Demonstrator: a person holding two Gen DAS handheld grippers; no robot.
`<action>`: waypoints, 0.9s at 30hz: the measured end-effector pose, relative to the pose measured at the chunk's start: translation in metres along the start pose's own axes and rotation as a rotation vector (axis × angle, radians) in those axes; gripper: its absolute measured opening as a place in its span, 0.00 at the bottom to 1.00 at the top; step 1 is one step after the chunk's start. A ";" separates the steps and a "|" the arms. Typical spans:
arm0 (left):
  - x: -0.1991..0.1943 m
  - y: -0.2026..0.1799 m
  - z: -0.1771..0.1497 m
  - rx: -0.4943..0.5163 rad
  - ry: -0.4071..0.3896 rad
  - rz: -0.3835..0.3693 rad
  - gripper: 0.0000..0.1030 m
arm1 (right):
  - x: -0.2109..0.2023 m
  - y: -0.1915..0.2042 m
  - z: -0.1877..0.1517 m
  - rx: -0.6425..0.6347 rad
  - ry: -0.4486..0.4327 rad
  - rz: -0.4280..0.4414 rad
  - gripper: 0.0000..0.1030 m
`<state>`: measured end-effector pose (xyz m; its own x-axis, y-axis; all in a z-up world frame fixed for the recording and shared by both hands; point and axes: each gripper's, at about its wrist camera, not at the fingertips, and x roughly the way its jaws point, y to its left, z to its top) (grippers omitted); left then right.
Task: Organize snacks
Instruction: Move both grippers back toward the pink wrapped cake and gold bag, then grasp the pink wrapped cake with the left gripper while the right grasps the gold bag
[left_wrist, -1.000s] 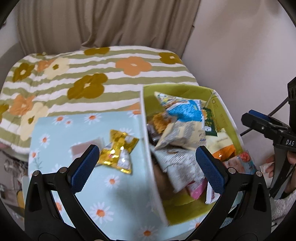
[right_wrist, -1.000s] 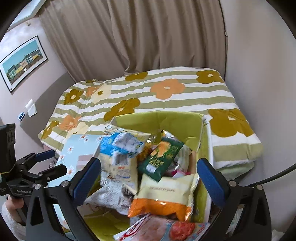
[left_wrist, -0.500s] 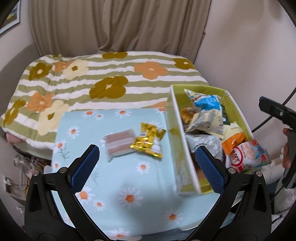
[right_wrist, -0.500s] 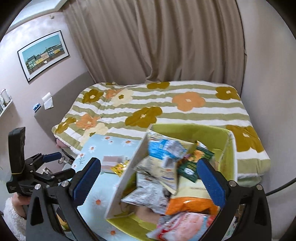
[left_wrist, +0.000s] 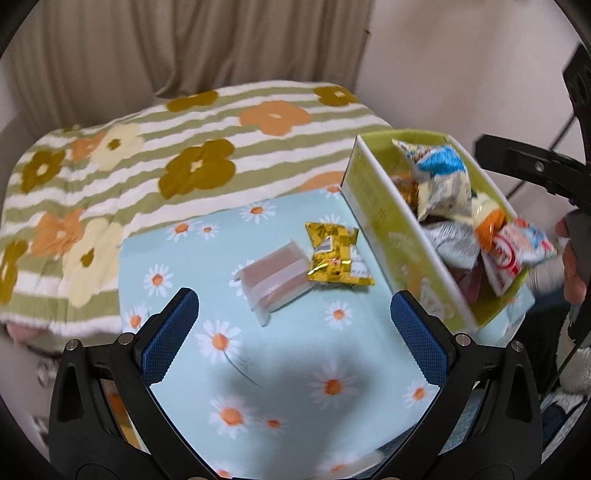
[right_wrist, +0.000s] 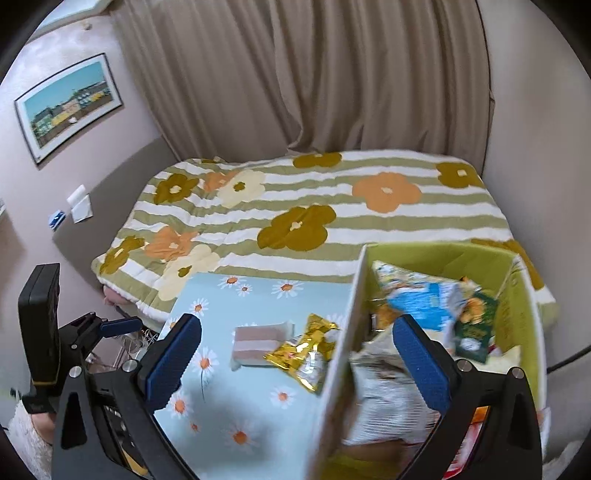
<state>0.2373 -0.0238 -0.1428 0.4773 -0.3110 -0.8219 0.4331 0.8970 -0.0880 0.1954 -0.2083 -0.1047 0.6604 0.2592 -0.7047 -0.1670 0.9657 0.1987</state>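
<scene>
1. Landmark: the green box (left_wrist: 402, 236), standing on the daisy-print bench (left_wrist: 280, 369) and piled with snack bags, among them a blue-and-white bag (left_wrist: 439, 177) near the far end and a red-and-white bag (left_wrist: 517, 251) hanging over the near end.
2. Two snacks lie outside the box, on the bench on the left gripper's side of it. The gold packet (left_wrist: 338, 254) lies just beside the box's long white wall; whether it touches the wall cannot be told. The pink wrapped cake (left_wrist: 275, 278) lies on the far side of the gold packet from the box, its edge meeting or slipping under the packet.
3. Left gripper (left_wrist: 293, 328): fingers (left_wrist: 170, 332) spread wide, holding nothing, above the bench. Both loose snacks lie forward of the fingers, roughly on the line between them; the cake sits nearer the fingers than the packet does.
4. Right gripper (right_wrist: 295, 354): fingers (right_wrist: 421, 358) likewise wide apart and empty, straddling the box's white wall, one finger over the bench, the other over the heaped bags.
5. Long axis: the cake is a short slab running obliquely toward the box; the packet is crumpled, its longer side running roughly along the box wall.
6. Judgement: the left gripper appears better lined up with the loose snacks; lifting one of them into the box is the likely step.
7. Appearance: the cake shows pink and pale layers through clear film; the packet is glossy gold foil with a white end.
</scene>
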 end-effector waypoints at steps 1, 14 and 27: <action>0.005 0.006 0.002 0.022 0.012 -0.015 1.00 | 0.007 0.006 0.000 0.013 0.007 -0.015 1.00; 0.077 0.052 0.015 0.236 0.122 -0.243 1.00 | 0.071 0.041 -0.015 0.185 0.018 -0.216 0.88; 0.161 0.046 -0.004 0.441 0.132 -0.363 0.99 | 0.138 0.053 -0.058 0.214 -0.007 -0.410 0.81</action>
<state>0.3304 -0.0315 -0.2812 0.1521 -0.5068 -0.8486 0.8417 0.5165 -0.1575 0.2353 -0.1202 -0.2311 0.6455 -0.1444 -0.7500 0.2633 0.9638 0.0410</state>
